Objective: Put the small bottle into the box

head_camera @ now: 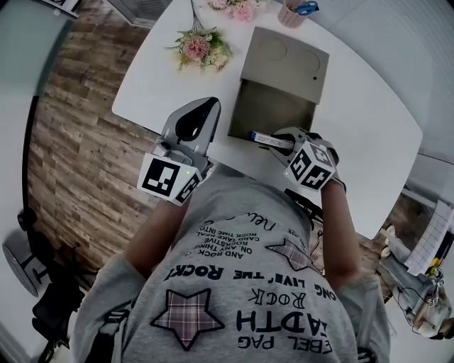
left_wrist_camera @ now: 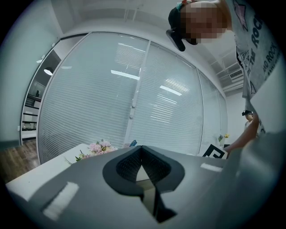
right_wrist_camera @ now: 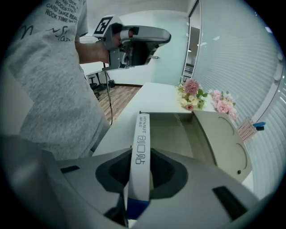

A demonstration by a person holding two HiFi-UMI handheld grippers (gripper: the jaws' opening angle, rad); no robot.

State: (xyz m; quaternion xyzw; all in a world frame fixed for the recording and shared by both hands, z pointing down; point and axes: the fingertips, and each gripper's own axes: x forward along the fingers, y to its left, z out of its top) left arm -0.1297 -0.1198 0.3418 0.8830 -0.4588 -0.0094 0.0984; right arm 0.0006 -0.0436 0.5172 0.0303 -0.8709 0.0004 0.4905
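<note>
A slim white bottle with a blue cap (right_wrist_camera: 141, 152) sticks out from my right gripper (right_wrist_camera: 139, 172), whose jaws are shut on it. In the head view the bottle (head_camera: 268, 140) hangs over the near edge of the open grey box (head_camera: 273, 106), with the right gripper (head_camera: 284, 142) just behind it. The box's lid (head_camera: 287, 60) lies flipped back on the far side; the same lid (right_wrist_camera: 223, 141) shows in the right gripper view. My left gripper (head_camera: 195, 120) is raised to the left of the box, pointing level, jaws shut and empty (left_wrist_camera: 142, 167).
The box stands on a white round table (head_camera: 369, 127). A bunch of pink flowers (head_camera: 202, 48) lies at the far left of the table, more flowers (head_camera: 237, 8) and a pink cup (head_camera: 292, 13) at the back. Wood floor lies to the left.
</note>
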